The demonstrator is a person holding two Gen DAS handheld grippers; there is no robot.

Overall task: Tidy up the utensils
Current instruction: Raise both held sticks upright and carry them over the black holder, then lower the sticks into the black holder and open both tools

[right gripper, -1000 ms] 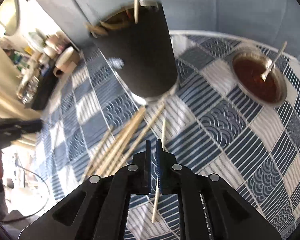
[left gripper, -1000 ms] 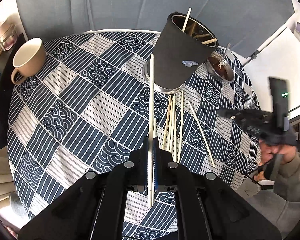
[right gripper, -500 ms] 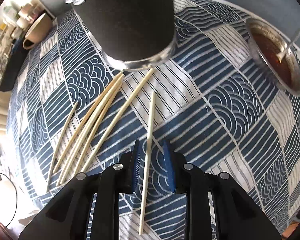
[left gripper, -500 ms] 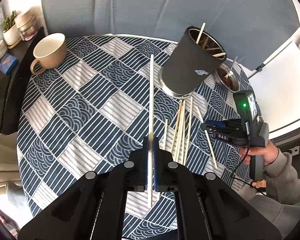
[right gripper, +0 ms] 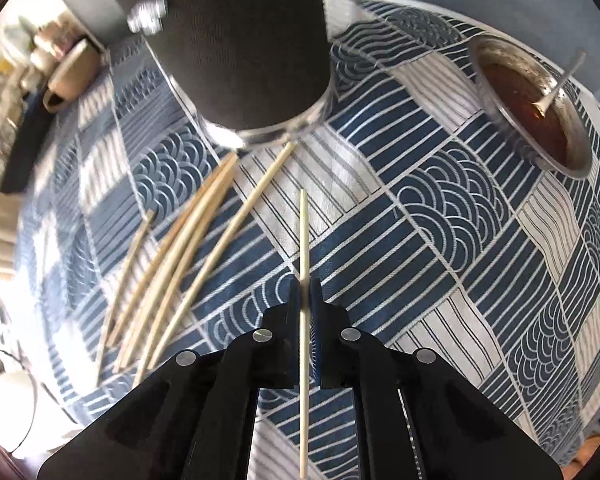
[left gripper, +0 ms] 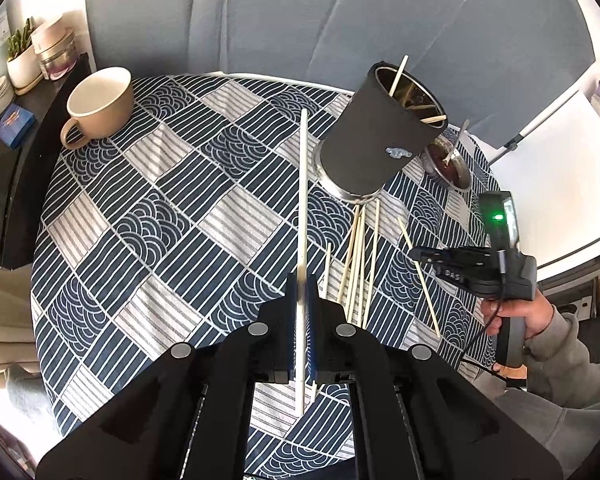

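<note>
My left gripper point(left gripper: 301, 280) is shut on a pale chopstick point(left gripper: 302, 200) that points away from me, lifted above the patterned tablecloth point(left gripper: 148, 216). The black utensil holder point(left gripper: 384, 136) stands at the back right with a few sticks inside. Several loose chopsticks point(left gripper: 358, 256) lie in front of it. In the right wrist view my right gripper point(right gripper: 306, 292) is shut on another chopstick point(right gripper: 303, 232) lying on the cloth, just right of the loose chopsticks point(right gripper: 172, 248) and in front of the holder point(right gripper: 236, 40). From the left wrist view, the right gripper point(left gripper: 418, 254) shows low over that stick.
A beige mug point(left gripper: 100, 104) sits at the back left of the round table. A metal bowl of brown sauce with a spoon point(right gripper: 532, 100) stands right of the holder. Jars and a plant point(left gripper: 28, 60) crowd a dark shelf on the left. A hand and grey sleeve point(left gripper: 540, 332) are at right.
My right gripper dropped to the cloth and shut on the single chopstick that lay between its open fingers. My left gripper rose and pulled back a little, its chopstick still clamped.
</note>
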